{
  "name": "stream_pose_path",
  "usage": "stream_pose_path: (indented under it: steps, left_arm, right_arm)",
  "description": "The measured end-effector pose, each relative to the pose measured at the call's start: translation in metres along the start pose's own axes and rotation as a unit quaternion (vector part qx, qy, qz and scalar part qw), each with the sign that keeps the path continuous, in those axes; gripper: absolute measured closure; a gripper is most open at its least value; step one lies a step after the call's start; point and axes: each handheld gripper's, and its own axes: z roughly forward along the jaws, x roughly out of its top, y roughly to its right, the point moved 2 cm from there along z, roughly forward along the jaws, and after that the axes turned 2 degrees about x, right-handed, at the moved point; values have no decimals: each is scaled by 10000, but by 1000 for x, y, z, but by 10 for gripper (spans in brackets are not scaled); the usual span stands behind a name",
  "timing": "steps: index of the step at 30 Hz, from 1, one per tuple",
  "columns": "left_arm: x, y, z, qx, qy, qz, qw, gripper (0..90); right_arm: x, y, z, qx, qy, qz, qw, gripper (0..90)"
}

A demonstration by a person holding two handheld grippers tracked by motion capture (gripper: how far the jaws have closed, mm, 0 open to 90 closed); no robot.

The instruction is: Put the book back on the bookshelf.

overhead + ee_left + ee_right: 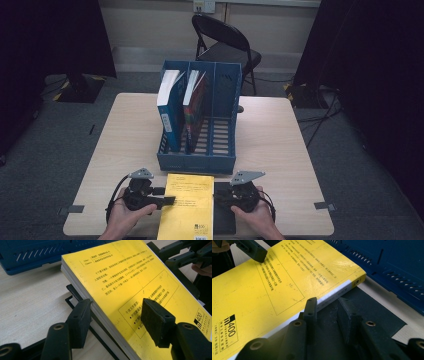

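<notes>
At the near edge of a pale wooden table [280,130], a thick yellow paperback book [187,207] lies flat, partly over a black mat [224,220], just in front of a blue plastic three-slot file rack [200,117] that already holds two upright books [180,107]. The left claw [113,320] straddles the book's page edge, one pad below and one above the cover, released, not yet pressing. The right claw [328,315] rests beside the spine on the mat, its jaws apart and holding nothing. The step in hand appears to be taking hold of the book; next, the left claw would need to clench on the edge and lift, likely toward the rack's empty right slot.
</notes>
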Motion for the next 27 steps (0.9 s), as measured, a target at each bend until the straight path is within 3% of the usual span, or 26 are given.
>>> stream_pose_path:
  steps: [8, 10, 12, 15, 16, 18, 20, 27]
  left_arm:
    - [2, 4, -4, 164, 87, 139, 9997, 489]
    - [2, 4, -4, 154, 140, 70, 9998, 490]
    - [3, 5, -5, 100, 219, 98, 9997, 493]
    - [8, 7, -8, -286, 466, 23, 9985, 530]
    - [9, 8, -8, -320, 484, 53, 9983, 533]
    - [10, 12, -6, -244, 419, 163, 9987, 531]
    - [8, 13, -4, -175, 336, 120, 9992, 514]
    - [-5, 14, -6, -488, 150, -163, 9986, 492]
  right_arm:
    - [0, 0, 0, 0, 25, 5, 10000, 687]
    - [0, 0, 0, 12, 26, 18, 10000, 685]
    - [-1, 1, 0, 26, 21, 16, 10000, 682]
    - [-1, 1, 0, 27, 24, 14, 10000, 681]
    - [-1, 1, 0, 27, 23, 15, 10000, 681]
    - [-1, 1, 0, 26, 27, 11, 10000, 681]
    - [-1, 1, 0, 26, 30, 8, 10000, 680]
    - [-1, 1, 0, 22, 40, 9, 10000, 662]
